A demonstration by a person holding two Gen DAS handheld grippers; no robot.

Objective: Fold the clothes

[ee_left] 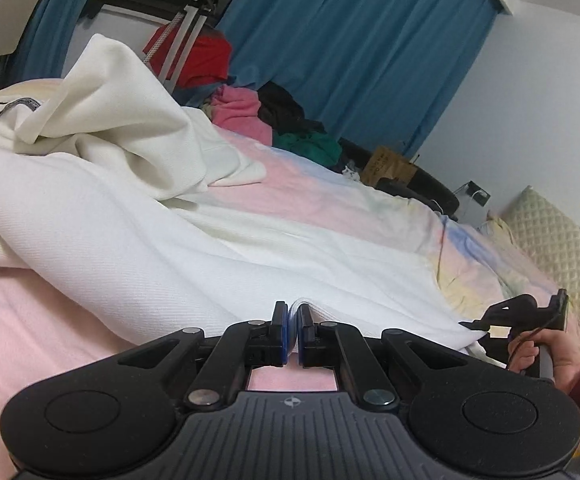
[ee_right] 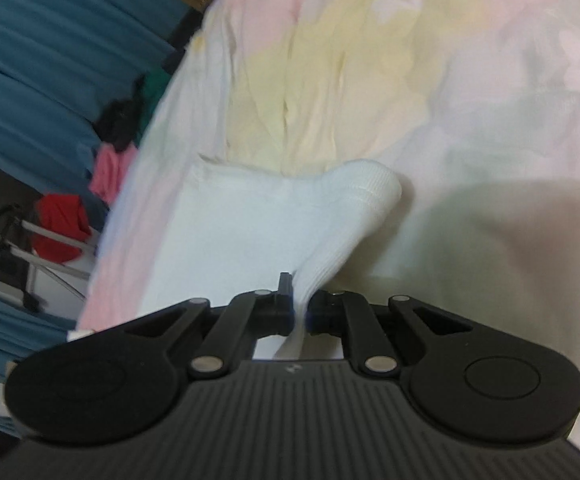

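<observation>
Blue curtains (ee_left: 350, 52) hang behind the pastel bed (ee_left: 330, 200); on it lies the white garment (ee_left: 149, 232), its near hem pinched by the left tongs (ee_left: 293, 330). From the right wrist, the right tongs (ee_right: 300, 306) grip a ribbed edge of the garment (ee_right: 249, 232) above the bed (ee_right: 450, 80)

The white garment (ee_left: 161, 232) is cut off by the left picture edge, far left of the left tool (ee_left: 293, 330), and its pinched hem is hidden between the closed fingers. In the right wrist view, the fabric held in the right tool (ee_right: 300, 312) is blurred. The clothes pile (ee_right: 109, 152), far left of it, is smeared beyond telling single pieces.
</observation>
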